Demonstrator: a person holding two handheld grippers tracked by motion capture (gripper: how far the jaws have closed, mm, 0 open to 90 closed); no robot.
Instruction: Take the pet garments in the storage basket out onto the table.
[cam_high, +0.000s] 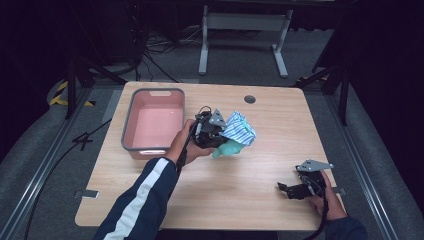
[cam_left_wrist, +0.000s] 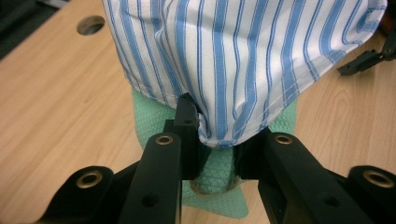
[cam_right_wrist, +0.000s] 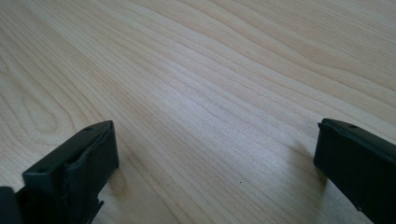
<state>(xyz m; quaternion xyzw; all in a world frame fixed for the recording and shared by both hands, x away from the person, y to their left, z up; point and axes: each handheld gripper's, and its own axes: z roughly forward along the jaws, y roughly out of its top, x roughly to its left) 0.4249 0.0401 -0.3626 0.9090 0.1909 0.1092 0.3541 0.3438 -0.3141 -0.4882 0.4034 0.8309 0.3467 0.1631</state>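
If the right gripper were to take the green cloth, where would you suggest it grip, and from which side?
I'd take the green cloth at its loose lower edge, which pokes out below the striped cloth, coming from the person's side. The left gripper is shut on the bundle's other side, and the right gripper is open.

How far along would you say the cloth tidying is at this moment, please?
Nothing looks finished: the pink bin is empty. In hand: the left tongs are shut on the striped cloth, with the green cloth caught too. The right tongs are open over bare table. Left, probably: dropping them in.
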